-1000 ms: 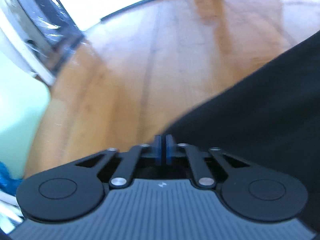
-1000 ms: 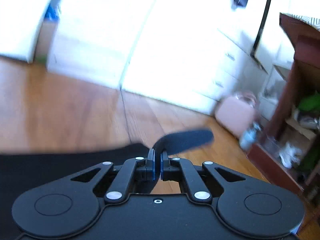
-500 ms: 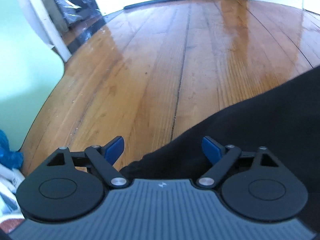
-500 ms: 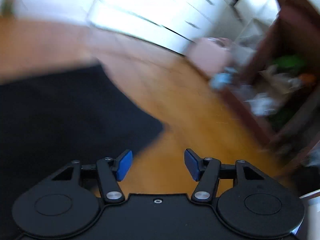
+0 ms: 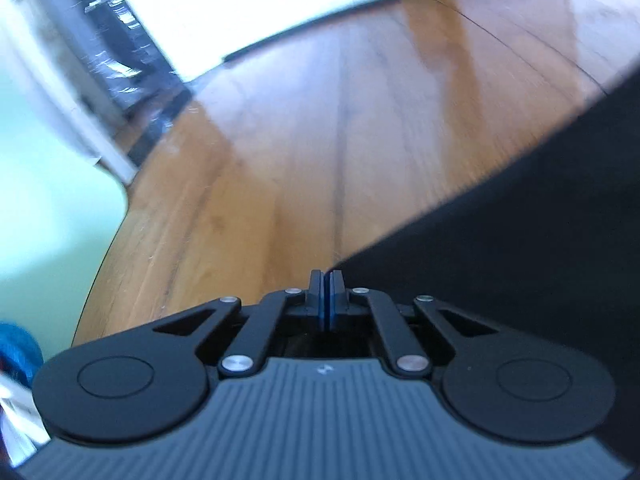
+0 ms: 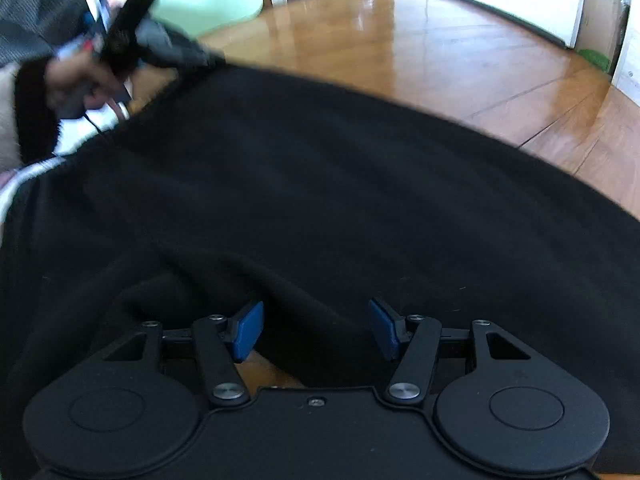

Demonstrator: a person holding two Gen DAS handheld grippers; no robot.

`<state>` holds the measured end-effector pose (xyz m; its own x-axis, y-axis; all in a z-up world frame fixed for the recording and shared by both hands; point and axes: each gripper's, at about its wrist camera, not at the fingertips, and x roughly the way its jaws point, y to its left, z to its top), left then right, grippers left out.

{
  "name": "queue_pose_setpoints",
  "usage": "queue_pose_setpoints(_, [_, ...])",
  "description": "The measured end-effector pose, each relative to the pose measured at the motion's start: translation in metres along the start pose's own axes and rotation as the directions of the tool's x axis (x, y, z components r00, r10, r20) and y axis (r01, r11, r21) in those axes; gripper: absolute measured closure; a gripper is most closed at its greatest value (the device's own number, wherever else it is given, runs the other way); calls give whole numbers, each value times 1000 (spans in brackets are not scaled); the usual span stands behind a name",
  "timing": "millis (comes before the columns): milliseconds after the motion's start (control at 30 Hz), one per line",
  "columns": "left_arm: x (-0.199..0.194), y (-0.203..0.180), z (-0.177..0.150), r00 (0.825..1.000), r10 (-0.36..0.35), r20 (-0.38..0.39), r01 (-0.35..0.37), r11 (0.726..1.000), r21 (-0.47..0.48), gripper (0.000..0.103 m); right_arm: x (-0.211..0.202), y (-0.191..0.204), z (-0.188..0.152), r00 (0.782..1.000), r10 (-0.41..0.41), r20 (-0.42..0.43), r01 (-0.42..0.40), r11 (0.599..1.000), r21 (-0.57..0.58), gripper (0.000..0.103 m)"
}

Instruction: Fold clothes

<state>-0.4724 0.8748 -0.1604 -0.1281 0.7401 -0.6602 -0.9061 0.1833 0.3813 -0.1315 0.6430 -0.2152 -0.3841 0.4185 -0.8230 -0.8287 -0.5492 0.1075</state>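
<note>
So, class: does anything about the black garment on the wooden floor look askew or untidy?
Yes. The black garment isn't lying flat: a raised fold bunches up near its close edge, just ahead of the open right gripper. The rest looks fairly smooth on the wooden floor.

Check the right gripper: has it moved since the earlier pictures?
Yes. The right gripper swung off the white cabinets and brown shelf it faced earlier; it now points down over the black garment on the wooden floor, jaws open.

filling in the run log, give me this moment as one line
stage: folding black garment on wooden floor | left gripper: shut at garment edge, pinch unclear | right gripper: open over fold, nothing gripped
</note>
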Motion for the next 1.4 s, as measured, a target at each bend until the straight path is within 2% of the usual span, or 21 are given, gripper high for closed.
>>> queue_pose_setpoints(67, [9, 11, 1, 998, 55, -9, -56, 995, -81, 103, 1, -3, 0, 999, 16, 44, -19, 997, 76, 41])
queue_pose_setpoints(167, [22, 20, 6, 980, 201, 11, -200, 979, -42, 103, 6, -4, 1, 996, 77, 47, -84, 980, 178, 41])
queue_pose_setpoints(200, [20, 29, 9, 989, 147, 3, -146, 983, -110, 103, 10, -3, 1, 995, 97, 34, -102, 973, 205, 42])
queue_pose_setpoints(267, [13, 43, 13, 999, 32, -1, -32, 975, -220, 103, 11, 5, -7, 998, 30, 58, -36, 994, 106, 63])
queue_pose_setpoints(300, [5, 39, 14, 1000, 21, 8, -19, 978, -208, 102, 13, 10, -6, 997, -50, 56, 46, 997, 59, 62])
queue_pose_setpoints(333, [-3, 36, 16, 1000, 14, 17, -10, 981, -193, 99, 15, 9, -5, 993, -105, 55, 102, 994, 45, 53])
queue_pose_setpoints(467, [-48, -4, 14, 999, -19, 41, 24, 994, -104, 91, 19, 3, 1, 987, -150, 58, 148, 988, 42, 50])
queue_pose_setpoints(533, [-68, -21, 8, 995, -96, 24, 98, 990, -103, 66, 25, 2, 7, 986, -163, 44, 161, 986, 43, 49])
queue_pose_setpoints(600, [-80, -37, -1, 983, -186, -8, 183, 973, -143, 62, 31, 0, 12, 984, -176, 30, 174, 984, 44, 46])
queue_pose_setpoints(767, [-106, -63, -28, 910, -414, -7, 393, 870, -298, 62, 7, -2, -1, 961, -277, 2, 276, 958, 73, 39])
queue_pose_setpoints(867, [-120, -93, -35, 843, -536, 50, 526, 799, -293, 62, -15, -4, -14, 935, -354, -12, 353, 929, 109, 37])
queue_pose_setpoints(933, [-128, -113, -35, 798, -596, 89, 596, 758, -264, 62, -29, -4, -23, 954, -299, 12, 293, 939, 178, 37])
queue_pose_setpoints(1000, [-131, -129, -34, 747, -658, 99, 658, 707, -260, 62, -39, -9, -31, 987, -152, 48, 133, 953, 273, 37])
queue_pose_setpoints(1067, [-133, -145, -32, 690, -715, 109, 715, 651, -256, 63, -31, -13, -39, 997, 23, 76, -51, 921, 386, 37])
queue_pose_setpoints(1100, [-128, -155, -32, 693, -719, 55, 708, 664, -240, 70, -28, -15, -43, 989, 109, 97, -141, 888, 438, 37])
queue_pose_setpoints(1133, [-122, -164, -32, 696, -718, -3, 700, 679, -221, 96, -20, -13, -47, 986, 139, 88, -164, 868, 468, 37])
queue_pose_setpoints(1167, [-116, -171, -36, 703, -708, -69, 683, 698, -213, 102, -9, -9, -46, 988, 144, 56, -153, 865, 478, 37])
queue_pose_setpoints(1233, [-115, -174, -48, 678, -728, -104, 697, 681, -224, 103, 2, 1, -38, 996, 90, 1, -81, 891, 447, 37])
queue_pose_setpoints(1267, [-117, -174, -56, 662, -742, -106, 710, 666, -229, 103, 1, -1, -40, 997, 73, 23, -75, 877, 474, 36])
queue_pose_setpoints(1333, [-122, -168, -69, 666, -741, -88, 705, 663, -253, 103, -3, -6, -45, 997, 37, 69, -68, 845, 531, 36])
queue_pose_setpoints(1400, [-126, -163, -73, 664, -743, -79, 701, 656, -280, 103, -4, -29, -56, 987, 62, 146, -146, 706, 693, 34])
